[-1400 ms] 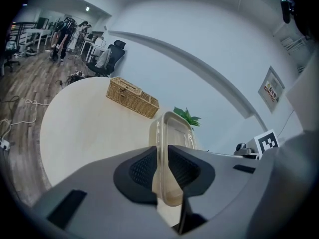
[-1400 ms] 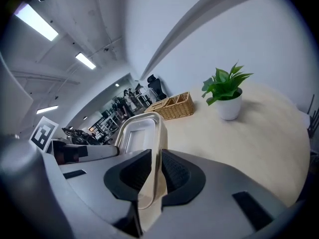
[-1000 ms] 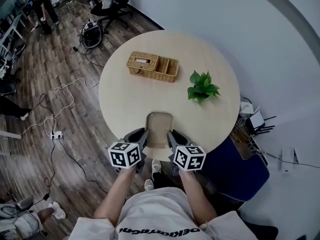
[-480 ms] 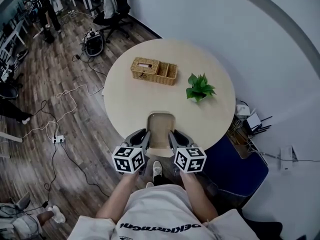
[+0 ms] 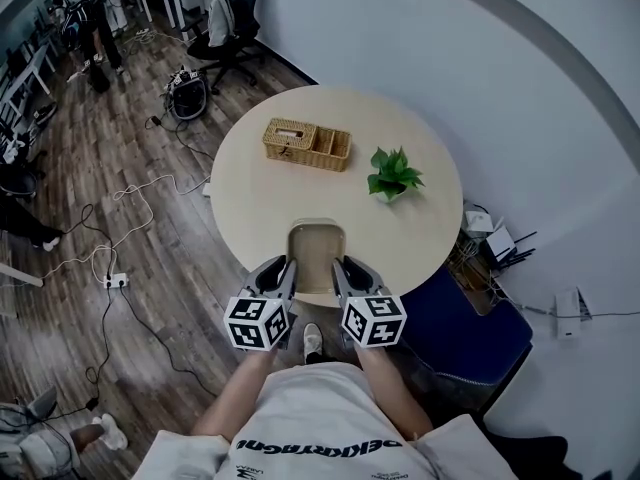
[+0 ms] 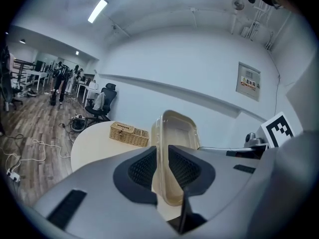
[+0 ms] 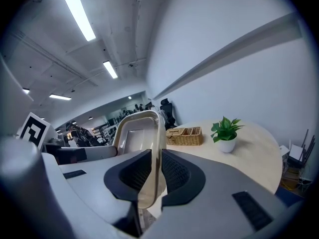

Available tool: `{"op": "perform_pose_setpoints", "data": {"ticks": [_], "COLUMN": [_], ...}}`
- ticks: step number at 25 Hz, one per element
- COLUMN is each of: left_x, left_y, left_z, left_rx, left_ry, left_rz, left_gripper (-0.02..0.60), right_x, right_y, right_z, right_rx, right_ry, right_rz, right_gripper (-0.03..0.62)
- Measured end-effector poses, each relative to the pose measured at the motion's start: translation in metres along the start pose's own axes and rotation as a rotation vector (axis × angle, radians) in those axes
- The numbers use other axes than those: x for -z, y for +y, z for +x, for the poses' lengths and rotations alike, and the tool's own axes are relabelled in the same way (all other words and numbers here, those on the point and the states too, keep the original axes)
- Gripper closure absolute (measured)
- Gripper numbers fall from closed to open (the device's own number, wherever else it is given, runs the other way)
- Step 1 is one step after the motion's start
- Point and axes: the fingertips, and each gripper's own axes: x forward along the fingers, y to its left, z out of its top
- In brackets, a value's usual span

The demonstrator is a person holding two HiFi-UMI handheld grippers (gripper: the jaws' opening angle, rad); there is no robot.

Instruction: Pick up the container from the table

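The left gripper (image 5: 277, 271) and right gripper (image 5: 345, 270) are clamping opposite rims of the beige container (image 5: 316, 251), the left jaws having just been opening slightly around theirs, holding it over the round table's (image 5: 255, 193) near edge, with bare tabletop lying beyond, then a wicker basket (image 5: 307, 143) and potted plant (image 5: 392, 174) farther back.

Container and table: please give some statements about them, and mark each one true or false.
1. The left gripper and the right gripper each clamp one side rim of the container. True; the left jaws have just opened slightly further, with the rim between them.
2. The container holds food. False: it is empty.
3. A wicker basket stands on the table beyond the container. True.
4. The potted plant stands inside the basket. False: it stands on the table, apart from the basket, to its right.
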Motion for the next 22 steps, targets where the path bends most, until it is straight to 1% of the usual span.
{"op": "perform_pose_setpoints", "data": {"ticks": [8,22], "left_x": [-0.004,-0.004], "left_y": [-0.014,-0.028], "left_z": [-0.021,-0.03], "left_rx": [-0.015,-0.022], "left_ry": [-0.058,-0.099], "left_rz": [0.069,0.117], "left_gripper": [0.499,0.499], "right_x": [-0.004,-0.004], "right_y": [0.01,0.01], "right_z": [-0.021,-0.035], "right_rx": [0.006,0.034], "right_ry": [-0.053,-0.092], "right_rz": [-0.039,-0.059], "right_gripper": [0.507,0.508]}}
